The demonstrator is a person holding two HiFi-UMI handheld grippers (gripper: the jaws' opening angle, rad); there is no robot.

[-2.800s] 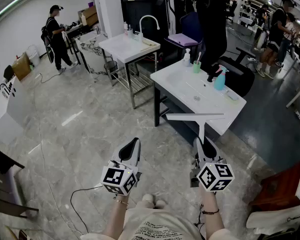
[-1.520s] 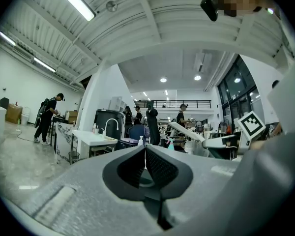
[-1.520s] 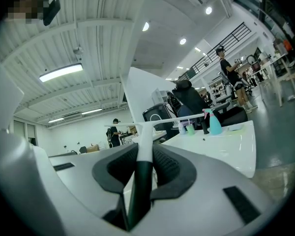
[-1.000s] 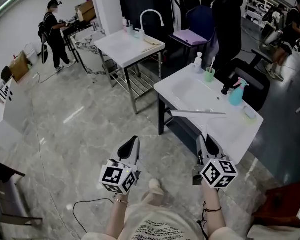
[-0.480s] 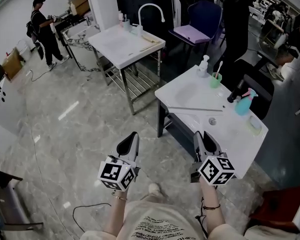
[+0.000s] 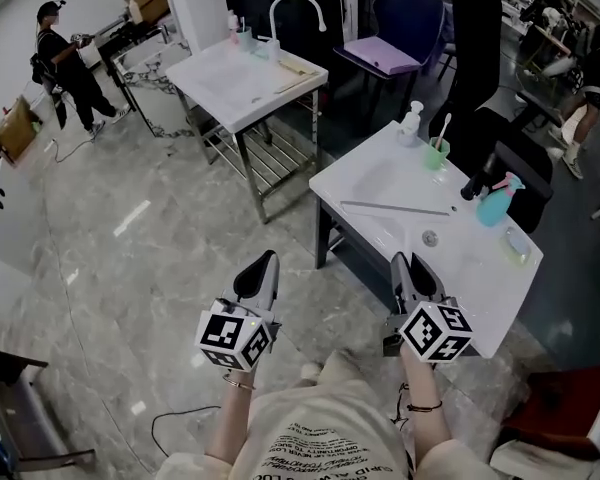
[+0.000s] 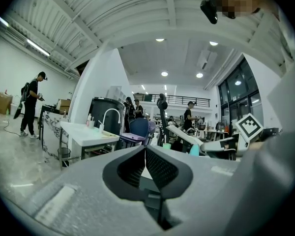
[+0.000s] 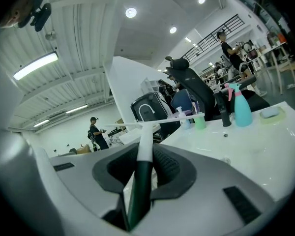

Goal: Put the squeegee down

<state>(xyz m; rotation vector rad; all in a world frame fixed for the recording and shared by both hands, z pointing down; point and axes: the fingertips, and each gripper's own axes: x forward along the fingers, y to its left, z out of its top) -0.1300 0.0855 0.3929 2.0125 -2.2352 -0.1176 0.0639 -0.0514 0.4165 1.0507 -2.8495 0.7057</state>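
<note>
The squeegee has a thin white blade (image 6: 395, 208) on a white and dark green handle (image 8: 142, 167). My right gripper (image 6: 412, 262) is shut on that handle and holds it about level, so the blade hangs over the basin of the near white sink counter (image 6: 477, 290). In the right gripper view the handle runs up between the pads (image 8: 166, 164) to the blade (image 8: 160, 124). My left gripper (image 6: 263, 265) is shut with nothing in it, over the floor left of the counter. Its jaws meet in the left gripper view (image 7: 145, 149).
On the counter's far edge stand a soap bottle (image 6: 411, 121), a green cup (image 6: 438, 153), a black faucet (image 6: 474, 185) and a blue spray bottle (image 6: 497, 204). A second sink table (image 6: 235, 80) stands behind on the left. A person (image 6: 60, 60) works far left.
Both grippers have moved forward toward the near sink counter. The squeegee blade now reaches further in over the basin. The right grip and the shut left jaws look the same.
</note>
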